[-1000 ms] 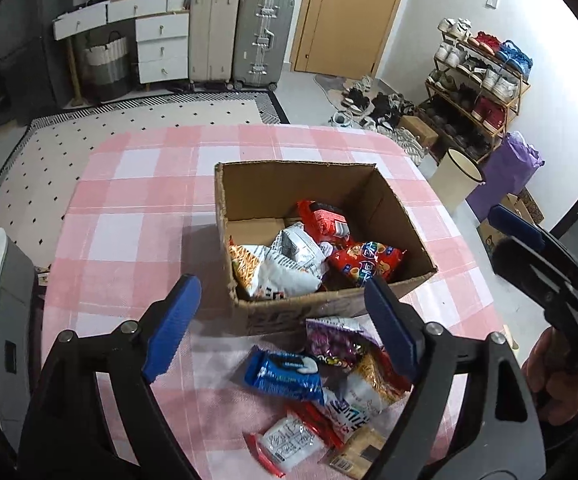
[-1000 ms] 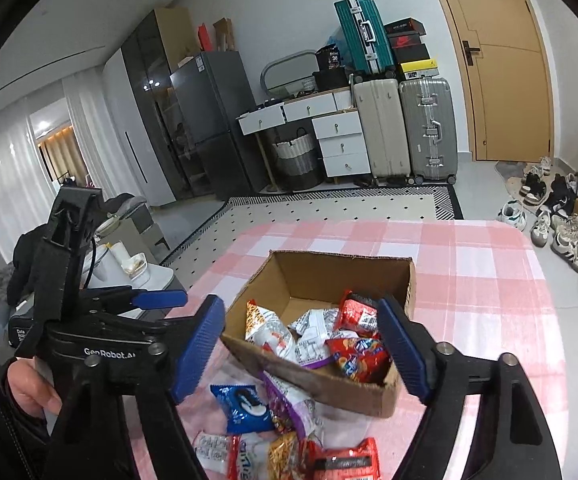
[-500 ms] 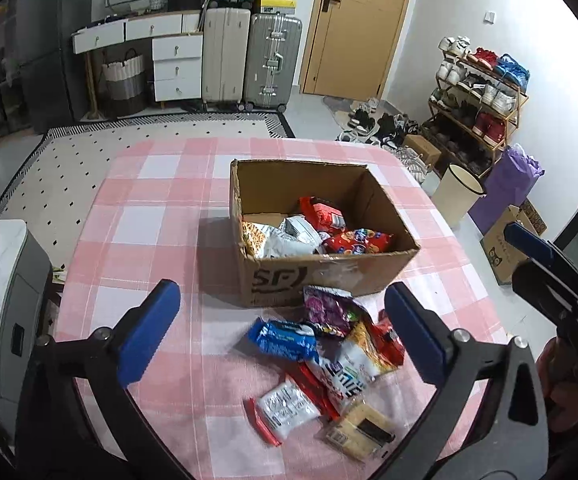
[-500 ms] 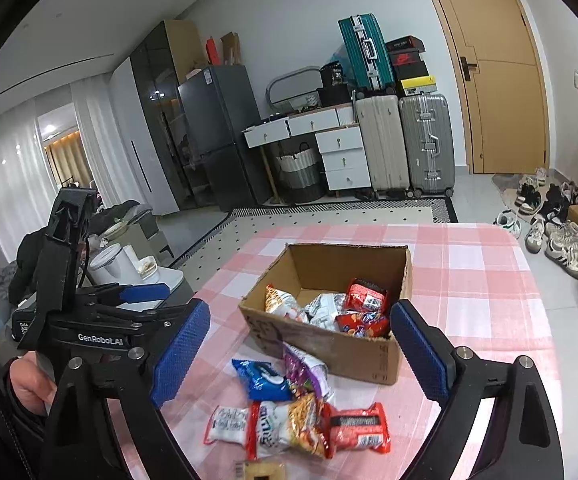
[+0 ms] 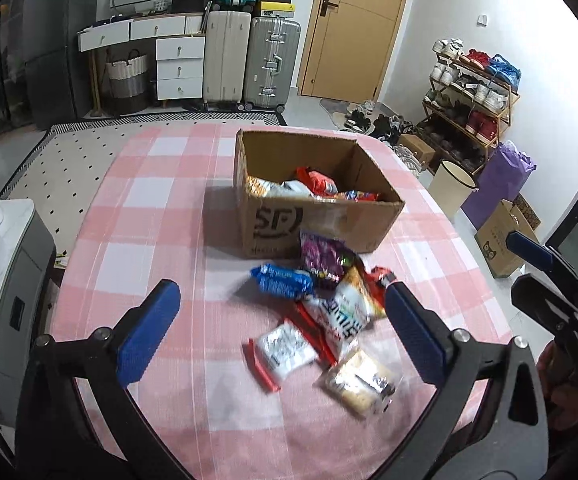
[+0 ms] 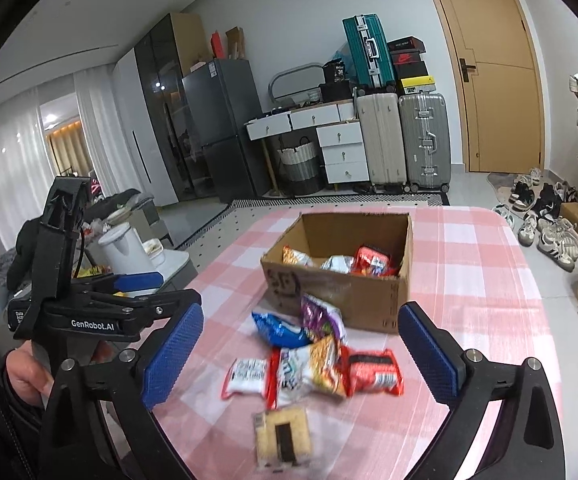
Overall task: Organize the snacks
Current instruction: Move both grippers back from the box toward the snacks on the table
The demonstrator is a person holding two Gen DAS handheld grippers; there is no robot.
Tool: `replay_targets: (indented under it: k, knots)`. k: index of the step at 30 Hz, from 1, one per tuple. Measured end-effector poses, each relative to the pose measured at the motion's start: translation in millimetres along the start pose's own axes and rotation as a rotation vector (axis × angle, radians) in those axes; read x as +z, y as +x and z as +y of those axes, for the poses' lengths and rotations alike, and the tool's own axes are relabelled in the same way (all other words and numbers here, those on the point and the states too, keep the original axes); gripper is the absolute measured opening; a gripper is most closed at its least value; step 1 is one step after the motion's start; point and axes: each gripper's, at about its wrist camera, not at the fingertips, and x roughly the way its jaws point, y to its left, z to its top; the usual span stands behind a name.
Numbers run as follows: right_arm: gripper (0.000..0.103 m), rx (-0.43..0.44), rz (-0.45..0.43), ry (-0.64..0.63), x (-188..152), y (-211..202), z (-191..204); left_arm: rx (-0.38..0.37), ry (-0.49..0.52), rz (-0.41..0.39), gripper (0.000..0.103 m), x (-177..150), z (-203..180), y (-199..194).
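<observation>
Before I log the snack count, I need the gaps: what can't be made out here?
- Snacks deep in the cardboard box: left wrist view, its front wall hides them.
- Packet labels in the loose pile: both views, motion blur.
- Red packet: left wrist view, partly behind the left hand-held gripper finger.
- Table near edge: cut off by both frames.

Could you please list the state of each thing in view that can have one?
Left gripper: open, empty.
Right gripper: open, empty.
Cardboard box: open-topped, partly filled with snacks.
Blue packet: lying on the table, outside the box.
Purple packet: leaning against the box front.
Door: closed.
</observation>
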Motion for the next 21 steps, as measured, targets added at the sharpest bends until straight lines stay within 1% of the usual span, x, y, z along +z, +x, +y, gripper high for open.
replay_targets:
  k: [7, 13, 17, 21]
  knots:
    - [0.100, 0.003, 0.064, -0.007, -32.2, 1.2, 12.0, -0.006, -0.005, 0.006, 0.102, -35.3, 6.8, -6.7]
    - [0.100, 0.010, 0.148, -0.006, -64.6, 20.4, 13.9, 0.011, 0.006, -0.015, 0.102, -56.3, 9.6, -3.3]
    - [0.100, 0.019, 0.204, 0.003, -83.5, 37.5, 12.3, -0.006, -0.009, 0.013, 0.102, -65.6, 15.7, 8.3]
    - [0.100, 0.024, 0.251, 0.002, -96.7, 53.5, 11.6, -0.008, -0.028, 0.045, 0.102, -74.8, 23.3, 20.9]
